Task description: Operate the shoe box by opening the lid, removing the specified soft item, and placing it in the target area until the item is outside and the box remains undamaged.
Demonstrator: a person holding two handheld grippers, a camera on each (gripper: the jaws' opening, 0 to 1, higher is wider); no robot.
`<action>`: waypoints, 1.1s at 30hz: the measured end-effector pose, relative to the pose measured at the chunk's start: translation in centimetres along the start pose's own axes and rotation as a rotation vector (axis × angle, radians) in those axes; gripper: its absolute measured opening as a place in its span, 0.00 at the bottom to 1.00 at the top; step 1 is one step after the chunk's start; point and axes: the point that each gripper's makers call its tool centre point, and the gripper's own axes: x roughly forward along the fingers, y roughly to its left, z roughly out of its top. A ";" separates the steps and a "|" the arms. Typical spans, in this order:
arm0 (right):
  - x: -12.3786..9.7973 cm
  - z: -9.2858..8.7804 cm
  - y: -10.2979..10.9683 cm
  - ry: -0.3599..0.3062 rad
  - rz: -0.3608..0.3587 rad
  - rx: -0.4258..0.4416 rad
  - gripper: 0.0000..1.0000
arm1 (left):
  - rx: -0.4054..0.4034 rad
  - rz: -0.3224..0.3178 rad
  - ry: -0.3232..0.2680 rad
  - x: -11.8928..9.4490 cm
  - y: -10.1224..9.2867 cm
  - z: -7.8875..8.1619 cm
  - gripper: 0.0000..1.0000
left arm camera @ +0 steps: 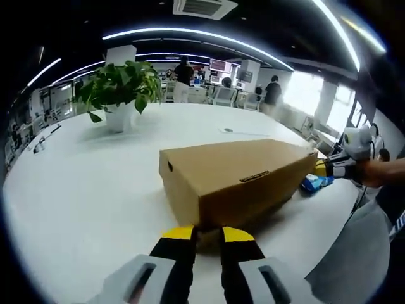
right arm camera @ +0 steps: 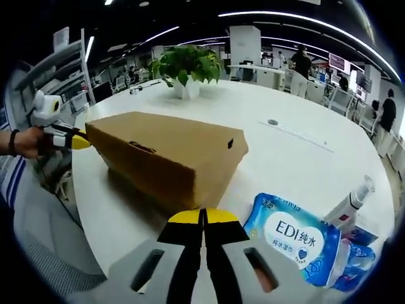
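The left hand-held gripper (left arm camera: 208,235) has its jaws slightly apart, tips at one short end of the shoe box (left arm camera: 237,179), empty. The right hand-held gripper (right arm camera: 203,218) has its jaws pressed together, tips just short of the opposite end of the box. The closed box lies on the white surface (left arm camera: 95,190) near the person's edge, its long axis running from one gripper to the other, so each faces an end and neither is clearly nearer. Beside the right gripper lie a blue wipes pack (right arm camera: 297,239) and a spray bottle (right arm camera: 349,204); a potted plant (right arm camera: 186,66) stands toward the far edge.
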 end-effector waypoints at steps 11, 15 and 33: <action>0.5 -0.8 0.2 0.013 0.009 0.012 0.00 | -0.019 0.000 0.012 0.0 -0.3 -0.9 0.14; 0.7 -1.1 0.1 0.018 0.008 0.022 0.00 | -0.025 -0.001 0.017 0.1 -0.3 -1.1 0.14; -1.9 -1.1 -1.6 -0.017 -0.024 0.130 0.00 | -0.157 0.001 -0.028 -1.2 0.5 -0.8 0.15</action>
